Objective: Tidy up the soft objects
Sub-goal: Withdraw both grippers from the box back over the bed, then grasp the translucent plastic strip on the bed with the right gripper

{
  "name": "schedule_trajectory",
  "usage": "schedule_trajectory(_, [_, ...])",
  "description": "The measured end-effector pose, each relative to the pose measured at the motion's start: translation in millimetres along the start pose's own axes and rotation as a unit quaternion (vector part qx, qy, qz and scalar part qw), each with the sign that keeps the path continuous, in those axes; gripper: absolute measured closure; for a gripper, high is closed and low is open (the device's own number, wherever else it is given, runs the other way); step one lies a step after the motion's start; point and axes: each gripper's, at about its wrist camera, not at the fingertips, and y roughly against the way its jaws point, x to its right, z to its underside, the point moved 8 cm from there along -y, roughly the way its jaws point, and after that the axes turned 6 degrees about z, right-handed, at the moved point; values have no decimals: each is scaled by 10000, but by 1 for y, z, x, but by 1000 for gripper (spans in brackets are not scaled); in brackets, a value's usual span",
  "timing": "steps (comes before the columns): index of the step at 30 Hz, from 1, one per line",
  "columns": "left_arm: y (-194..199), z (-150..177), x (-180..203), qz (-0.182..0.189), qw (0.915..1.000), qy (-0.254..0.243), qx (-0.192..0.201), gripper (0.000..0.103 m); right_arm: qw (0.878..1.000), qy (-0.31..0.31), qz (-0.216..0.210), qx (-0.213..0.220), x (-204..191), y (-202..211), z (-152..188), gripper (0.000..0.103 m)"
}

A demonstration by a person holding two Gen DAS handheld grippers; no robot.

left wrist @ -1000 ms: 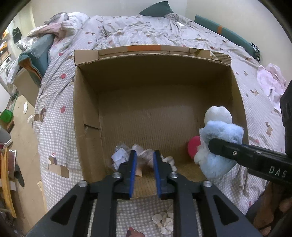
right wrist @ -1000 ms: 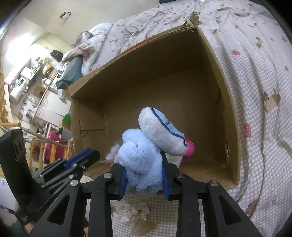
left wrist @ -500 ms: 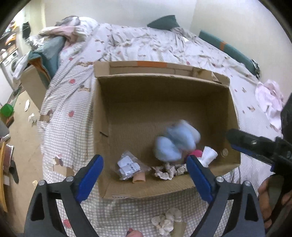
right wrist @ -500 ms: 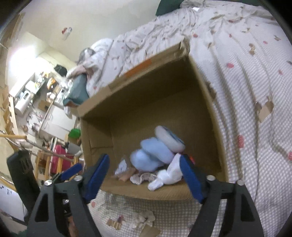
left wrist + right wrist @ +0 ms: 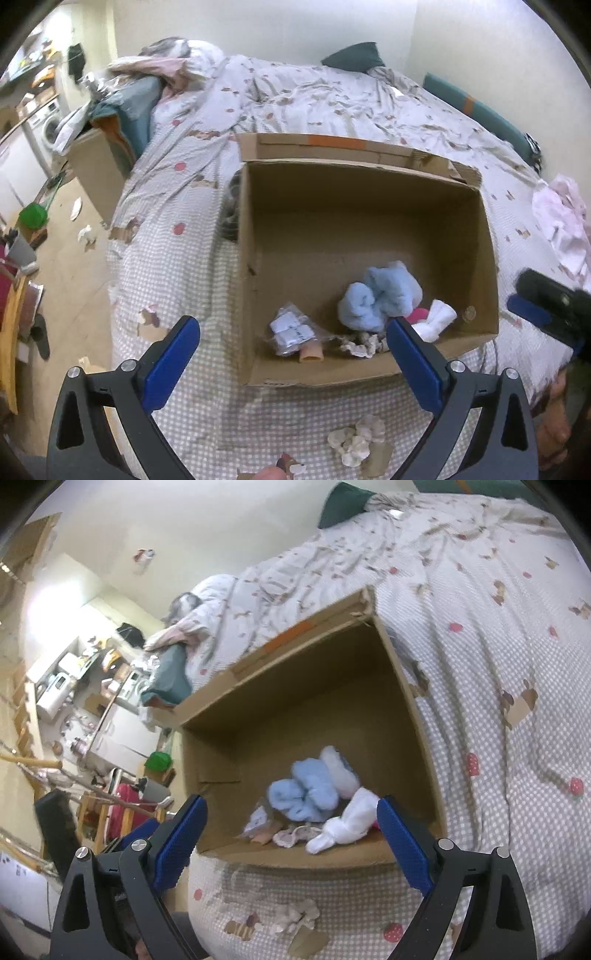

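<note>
An open cardboard box (image 5: 369, 206) (image 5: 317, 686) stands on the bed. A light blue plush toy (image 5: 380, 297) (image 5: 306, 794) lies on its floor near the front wall. Beside it lie a white sock (image 5: 437, 319) (image 5: 347, 821), a pink ball (image 5: 417, 315), a clear packet with white labels (image 5: 293, 330) and a crumpled beige cloth (image 5: 360, 343). My left gripper (image 5: 291, 360) is open and empty above the box's front edge. My right gripper (image 5: 291, 836) is open and empty, also over the front edge; it shows at the right of the left wrist view (image 5: 546, 312).
A small pale floral cloth (image 5: 354, 441) (image 5: 295, 914) lies on the checked bedspread (image 5: 184, 206) in front of the box. Pink clothes (image 5: 565, 225) lie at the right. A second cardboard box (image 5: 99, 166) and floor clutter stand left of the bed.
My right gripper opened and let go of the blue plush toy, which dropped into the box. My left gripper also opened. Both have pulled back and up from the box.
</note>
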Motion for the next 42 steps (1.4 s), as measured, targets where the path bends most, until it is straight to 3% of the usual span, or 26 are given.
schedule_trajectory(4, [5, 7, -7, 84, 9997, 235, -84, 2, 9999, 154, 54, 31, -5, 10, 7, 4])
schedule_trajectory(8, [11, 20, -10, -103, 9997, 166, -158, 2, 9997, 238, 63, 79, -6, 19, 14, 4])
schedule_trajectory(14, [15, 45, -6, -56, 9993, 102, -347, 2, 9997, 225, 122, 65, -4, 29, 28, 4])
schedule_trajectory(24, [25, 80, -1, -1, 9984, 125, -547, 2, 9993, 37, 266, -258, 3, 34, 68, 4])
schedule_trajectory(26, [26, 85, -1, 1, 9981, 156, -593, 2, 9986, 72, 413, -333, 5, 32, 76, 4])
schedule_trajectory(31, [26, 92, -1, 35, 9978, 229, -624, 2, 9882, 375, 1362, -594, 23, 21, 96, 4])
schedule_trajectory(42, [14, 91, -31, -464, 9943, 637, -717, 2, 9740, 472, 1622, -1508, 48, -16, 126, 4])
